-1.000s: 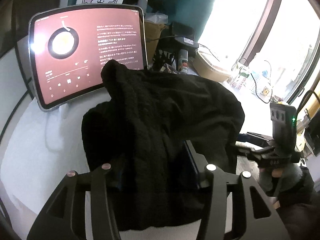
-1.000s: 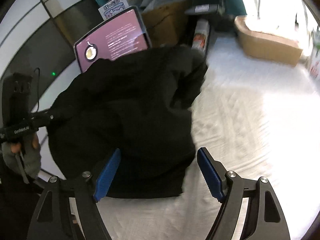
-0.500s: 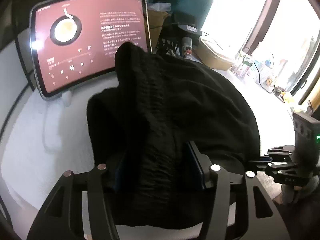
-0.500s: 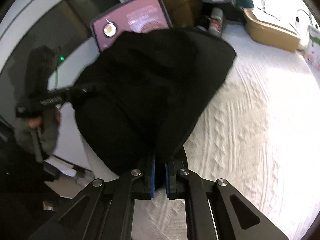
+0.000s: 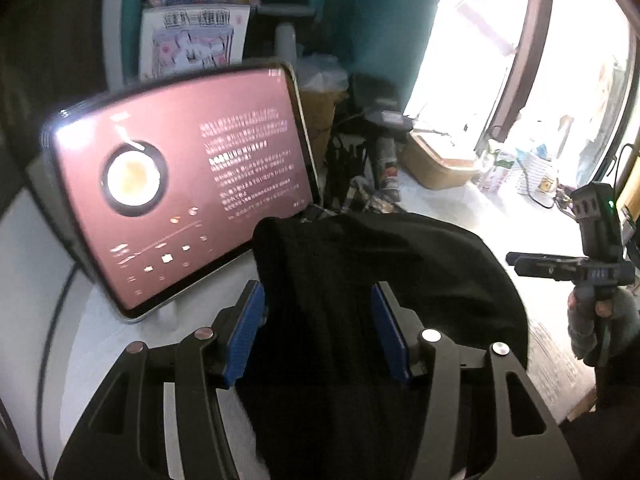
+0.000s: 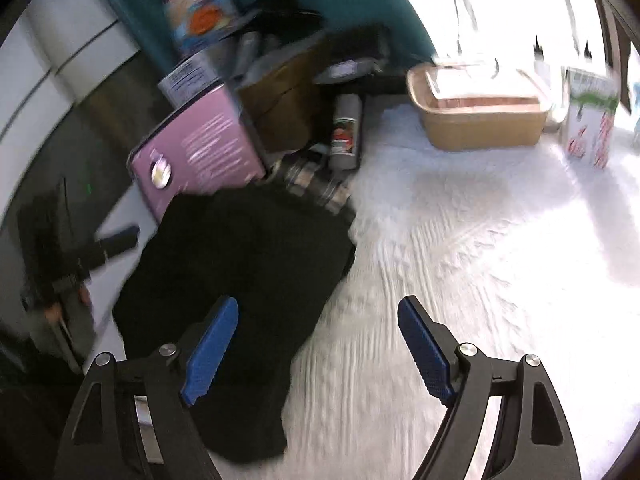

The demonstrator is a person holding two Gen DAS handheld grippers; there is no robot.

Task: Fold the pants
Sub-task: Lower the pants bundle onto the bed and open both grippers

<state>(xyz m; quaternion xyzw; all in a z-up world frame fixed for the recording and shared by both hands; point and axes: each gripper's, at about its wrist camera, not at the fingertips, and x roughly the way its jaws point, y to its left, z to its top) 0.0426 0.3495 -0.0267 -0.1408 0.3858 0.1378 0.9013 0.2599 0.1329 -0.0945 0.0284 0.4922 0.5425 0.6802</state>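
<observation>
The black pants (image 5: 384, 288) lie bundled in a dark heap on the white textured cloth (image 6: 460, 248), and both tools have let go of them. The left gripper (image 5: 318, 330) has its blue-padded fingers (image 5: 244, 332) spread wide, one on either side of the near part of the heap; the fabric runs between them and on under the frame, yet neither pad presses into it, so nothing is pinched. Just beyond the left finger a tablet (image 5: 180, 200) with a reddish screen stands propped, its lower corner close to the far end of the pants. Off past the right finger the other tool shows in a gloved hand, held above the cloth edge. From the right wrist view, the right gripper (image 6: 318, 346) is likewise wide open and holds nothing: its left finger hangs over the near edge of the pants, its right finger over bare white cloth. Ahead of the fingers, well apart, sit a tan tray (image 6: 480, 120) and a spray can (image 6: 346, 136)
</observation>
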